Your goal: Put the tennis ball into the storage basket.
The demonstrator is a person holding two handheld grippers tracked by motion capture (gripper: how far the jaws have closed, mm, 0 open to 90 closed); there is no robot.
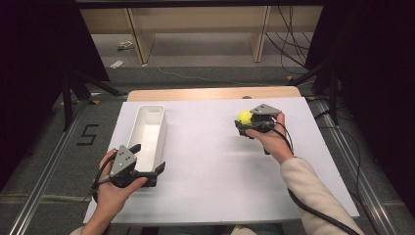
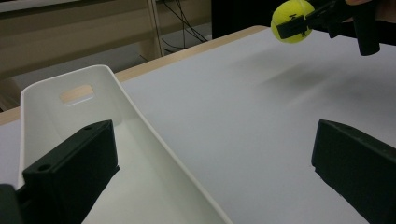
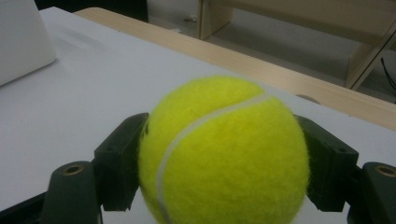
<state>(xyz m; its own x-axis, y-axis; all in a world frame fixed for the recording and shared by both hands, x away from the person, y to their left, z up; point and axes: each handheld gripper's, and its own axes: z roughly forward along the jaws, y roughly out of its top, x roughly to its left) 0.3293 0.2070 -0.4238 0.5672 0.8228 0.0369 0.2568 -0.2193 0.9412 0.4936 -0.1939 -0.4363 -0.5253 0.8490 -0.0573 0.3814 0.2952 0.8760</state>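
Observation:
A yellow tennis ball is clamped between the jaws of my right gripper, lifted a little above the white sheet at the right middle of the table. In the right gripper view the ball sits close up with a black jaw pressed on each side. The left gripper view catches the same ball far off at the top right. My left gripper rests at the near end of a long white bin with its jaws wide apart, one jaw inside the bin and one outside, nothing between them.
The white sheet covers most of the wooden table. Behind the table stand wooden shelf legs, with cables on the floor. Dark tripod legs stand at both far corners.

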